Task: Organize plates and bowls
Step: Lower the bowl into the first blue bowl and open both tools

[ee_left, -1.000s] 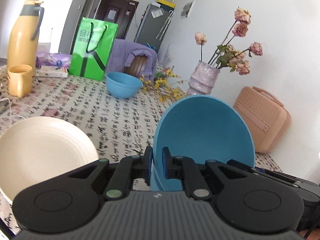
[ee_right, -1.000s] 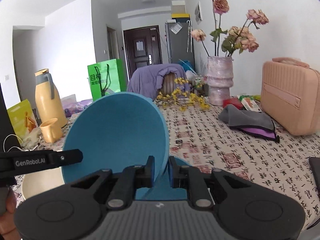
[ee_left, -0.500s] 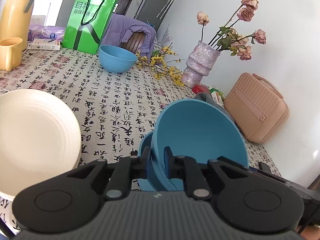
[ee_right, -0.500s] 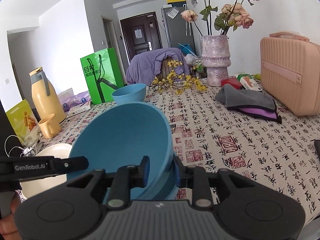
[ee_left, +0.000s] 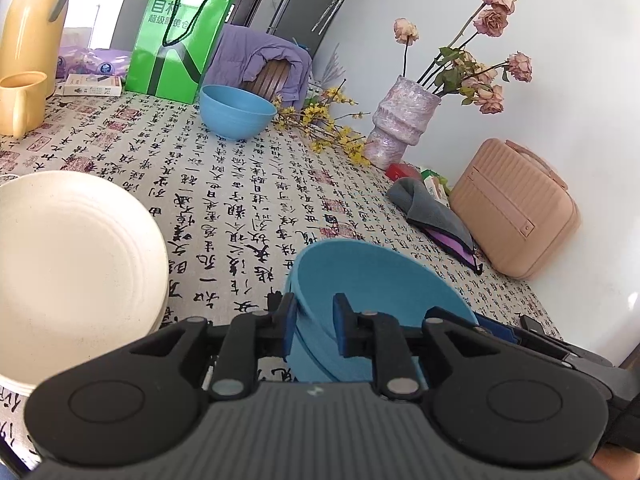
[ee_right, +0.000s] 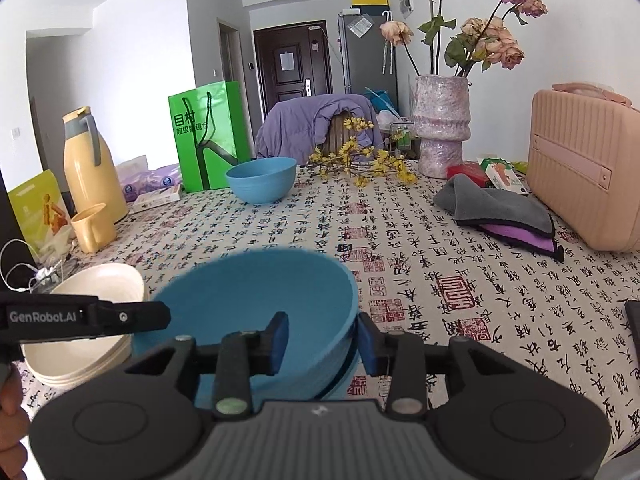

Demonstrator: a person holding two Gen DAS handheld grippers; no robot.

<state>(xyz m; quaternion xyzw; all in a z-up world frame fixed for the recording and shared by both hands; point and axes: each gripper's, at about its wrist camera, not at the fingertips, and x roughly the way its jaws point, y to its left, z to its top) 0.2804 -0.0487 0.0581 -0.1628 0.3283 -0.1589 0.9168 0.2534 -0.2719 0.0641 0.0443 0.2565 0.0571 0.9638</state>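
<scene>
A blue bowl (ee_left: 380,280) (ee_right: 256,296) sits nested in another blue bowl (ee_right: 340,386) on the patterned tablecloth. My left gripper (ee_left: 314,320) straddles its near-left rim, jaws opening, pads no longer pressing the wall. My right gripper (ee_right: 322,336) straddles the right rim, jaws opening too, with a gap beside the wall. A stack of cream plates (ee_left: 72,260) (ee_right: 88,344) lies to the left. A third blue bowl (ee_left: 236,110) (ee_right: 262,178) stands far back.
At the left are a yellow thermos (ee_right: 94,168) and a yellow cup (ee_right: 94,228). A green bag (ee_left: 180,36) stands behind. On the right are a vase of flowers (ee_right: 440,128), a folded grey and purple cloth (ee_right: 500,208) and a pink case (ee_right: 584,168).
The blue bowl, held up tilted by both grippers, has come down and levelled into the blue bowl under it. Both pairs of jaws have spread off its rim.
</scene>
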